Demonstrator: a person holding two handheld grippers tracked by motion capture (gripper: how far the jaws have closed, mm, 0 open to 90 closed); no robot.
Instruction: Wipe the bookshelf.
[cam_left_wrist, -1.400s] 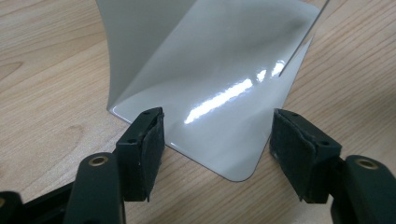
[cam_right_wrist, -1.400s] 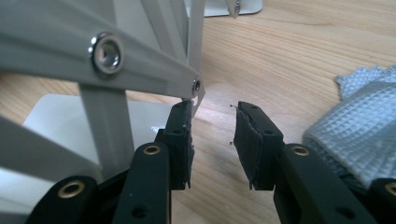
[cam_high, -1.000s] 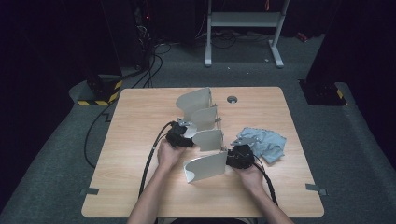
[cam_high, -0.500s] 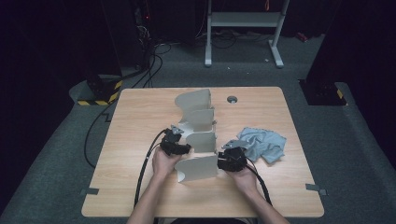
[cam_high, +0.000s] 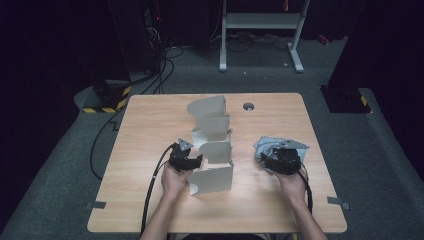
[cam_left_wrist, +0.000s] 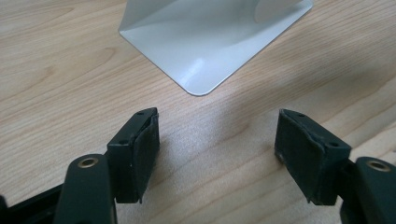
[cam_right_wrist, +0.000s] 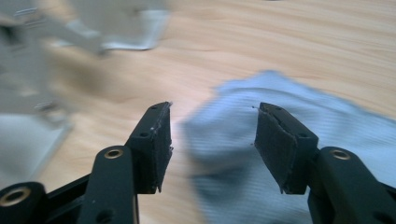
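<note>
The right gripper (cam_high: 276, 161) hovered over the crumpled blue-grey cloth (cam_high: 270, 146) at the right of the wooden table (cam_high: 150, 130). Its jaws had just been opening and stood apart above the cloth (cam_right_wrist: 299, 140), pressing on nothing. The left gripper (cam_high: 186, 161) sat beside the white sheet-metal rack (cam_high: 212, 145), at its nearest panel (cam_high: 212, 180), with jaws wide and only bare table between them; the rack's rounded base corner (cam_left_wrist: 201, 70) lay just ahead. The step in hand looked like picking up the cloth, likely to wipe the 4-panel rack. Next, the right gripper would need to drop onto a raised fold and close on it.
</note>
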